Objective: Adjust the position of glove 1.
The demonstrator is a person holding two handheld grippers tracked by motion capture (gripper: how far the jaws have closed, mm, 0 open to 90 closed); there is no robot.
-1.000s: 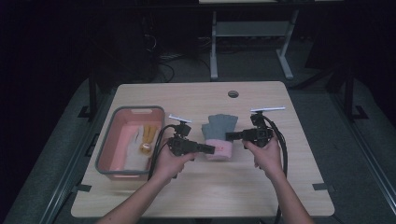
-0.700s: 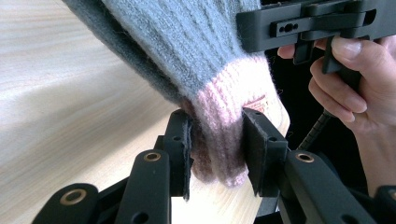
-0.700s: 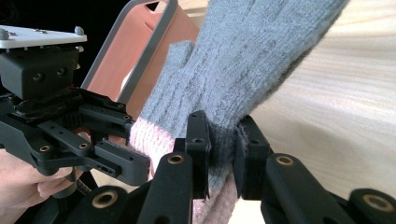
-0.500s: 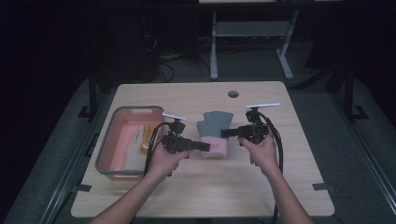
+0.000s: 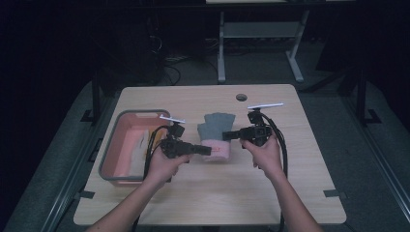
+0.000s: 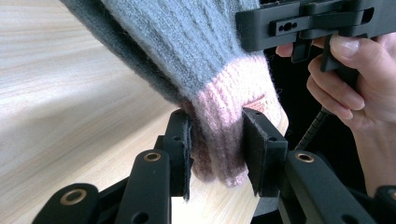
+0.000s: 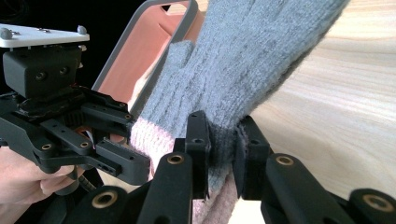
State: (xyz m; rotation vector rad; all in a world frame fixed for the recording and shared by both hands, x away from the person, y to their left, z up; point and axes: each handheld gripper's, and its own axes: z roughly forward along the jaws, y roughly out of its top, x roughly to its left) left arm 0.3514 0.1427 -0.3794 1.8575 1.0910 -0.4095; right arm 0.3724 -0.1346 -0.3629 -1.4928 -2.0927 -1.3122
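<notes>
- Gripping the pink cuff of the glove (image 6: 219,88), the left gripper (image 6: 215,147) has its jaws clamped on the knit, which rises up and away from them.
- Pinching the grey side edge near the cuff, the right gripper (image 7: 223,144) is likewise closed on the glove.
- Between the two grippers the glove hangs just above the table (image 5: 290,193), fingers pointing away from the person; the pink tub (image 5: 113,140) lies beyond the left gripper, nearer that hand.

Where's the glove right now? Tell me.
In the high view the grey and pink glove sits mid-table, right of the pink tray, clamped between the left gripper and right gripper.
</notes>
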